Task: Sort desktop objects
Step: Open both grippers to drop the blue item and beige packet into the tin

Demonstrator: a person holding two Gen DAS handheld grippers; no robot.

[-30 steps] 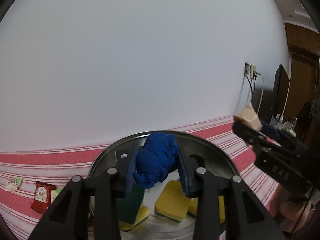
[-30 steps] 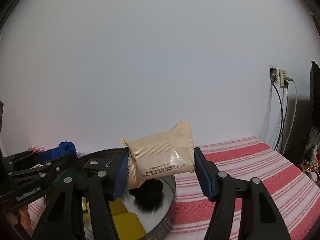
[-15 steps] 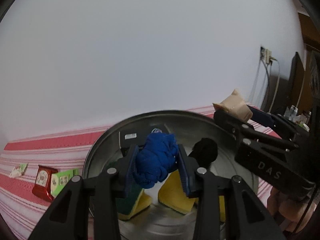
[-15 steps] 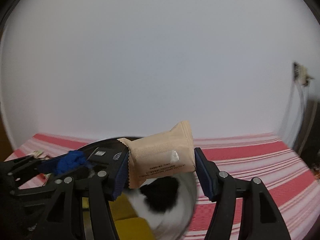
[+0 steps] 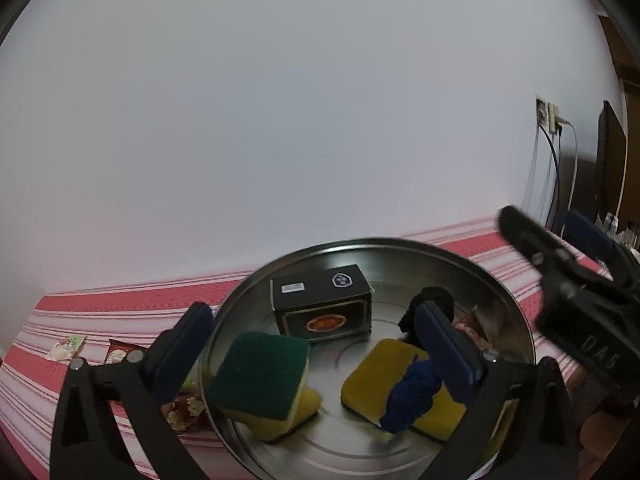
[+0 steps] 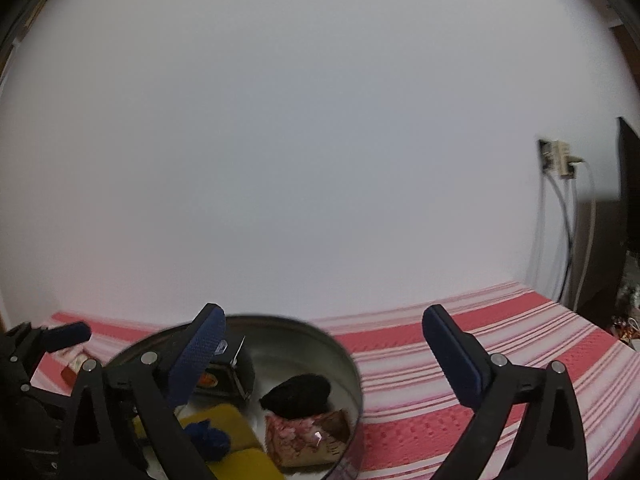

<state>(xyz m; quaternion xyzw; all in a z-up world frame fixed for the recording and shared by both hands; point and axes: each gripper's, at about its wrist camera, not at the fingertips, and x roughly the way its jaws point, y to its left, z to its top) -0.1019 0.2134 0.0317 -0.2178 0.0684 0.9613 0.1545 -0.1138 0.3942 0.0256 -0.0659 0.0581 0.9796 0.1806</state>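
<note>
A round metal basin (image 5: 472,264) stands on the striped cloth. In it lie a black box (image 5: 320,312), a green and yellow sponge (image 5: 264,376), a yellow sponge (image 5: 380,380), a blue cloth ball (image 5: 412,396), a black cloth ball (image 5: 432,300) and a beige snack packet (image 6: 308,436). My left gripper (image 5: 316,352) is open and empty above the basin. My right gripper (image 6: 328,356) is open and empty over the basin's right rim (image 6: 356,376). The blue ball (image 6: 208,440) and black ball (image 6: 296,396) also show in the right wrist view.
Small snack packets (image 5: 120,354) lie on the red and white striped cloth (image 5: 100,308) left of the basin. A white wall is close behind. A wall socket with cables (image 6: 560,160) and a dark monitor (image 5: 608,168) are at the right.
Both grippers have opened. The blue cloth ball has dropped from the left gripper onto the yellow sponge. The beige packet has dropped from the right gripper into the basin.
</note>
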